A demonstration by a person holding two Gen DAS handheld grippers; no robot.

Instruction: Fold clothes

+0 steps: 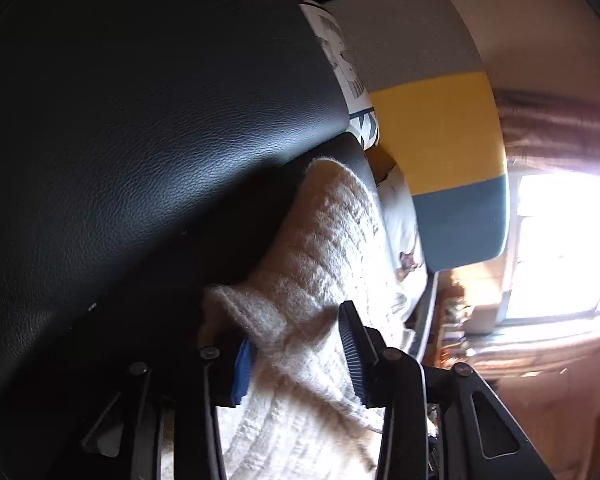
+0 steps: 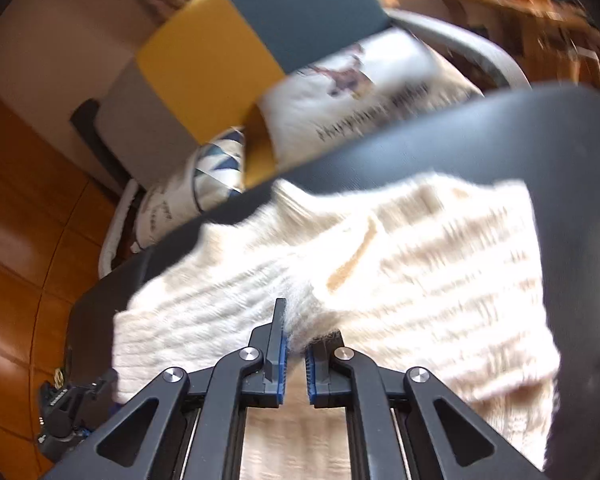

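A cream knitted sweater (image 2: 400, 264) lies across the black padded desk (image 2: 520, 136). The right claw (image 2: 296, 344) pinches a raised fold of it. The left claw (image 1: 296, 344) stands spread, with sweater bunched between its fingers (image 1: 350, 344). A striped cushion (image 1: 436, 120) sits behind.

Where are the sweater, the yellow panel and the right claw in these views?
sweater (image 2: 420, 264): right wrist view, on the knit body spread over the dark surface.
yellow panel (image 1: 440, 128): left wrist view, on the middle of the yellow band.
right claw (image 2: 295, 344): right wrist view, between its tips, closed on the sweater's fold.
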